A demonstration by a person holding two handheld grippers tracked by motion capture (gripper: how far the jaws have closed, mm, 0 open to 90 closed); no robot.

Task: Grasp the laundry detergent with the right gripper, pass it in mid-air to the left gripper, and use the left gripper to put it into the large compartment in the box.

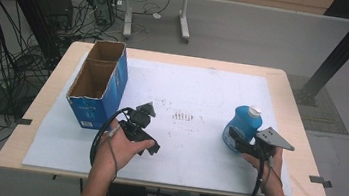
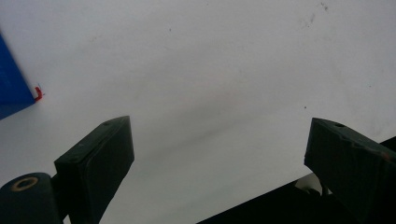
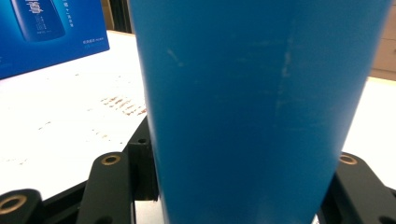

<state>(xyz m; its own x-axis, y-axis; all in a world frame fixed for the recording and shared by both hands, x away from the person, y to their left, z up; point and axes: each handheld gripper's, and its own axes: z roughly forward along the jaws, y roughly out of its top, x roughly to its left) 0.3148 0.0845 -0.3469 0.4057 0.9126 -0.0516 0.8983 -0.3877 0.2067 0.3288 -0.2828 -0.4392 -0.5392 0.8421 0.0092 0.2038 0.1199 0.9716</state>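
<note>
While left gripper [image 1: 153, 113] gapes wide above white sheet [image 1: 198, 91], right gripper [image 1: 238, 138] clamps upright blue bottle [image 1: 243, 126]

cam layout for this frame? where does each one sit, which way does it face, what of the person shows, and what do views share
High view: above the person's side, looking forward and down on the table; both forearms, left tool, right tool.
Left gripper view: rides the left tool, facing the white mat; open jaws.
Right gripper view: rides the right tool, facing the blue bottle it clamps.
Shared: bottle and blue box in high and right gripper views.
</note>
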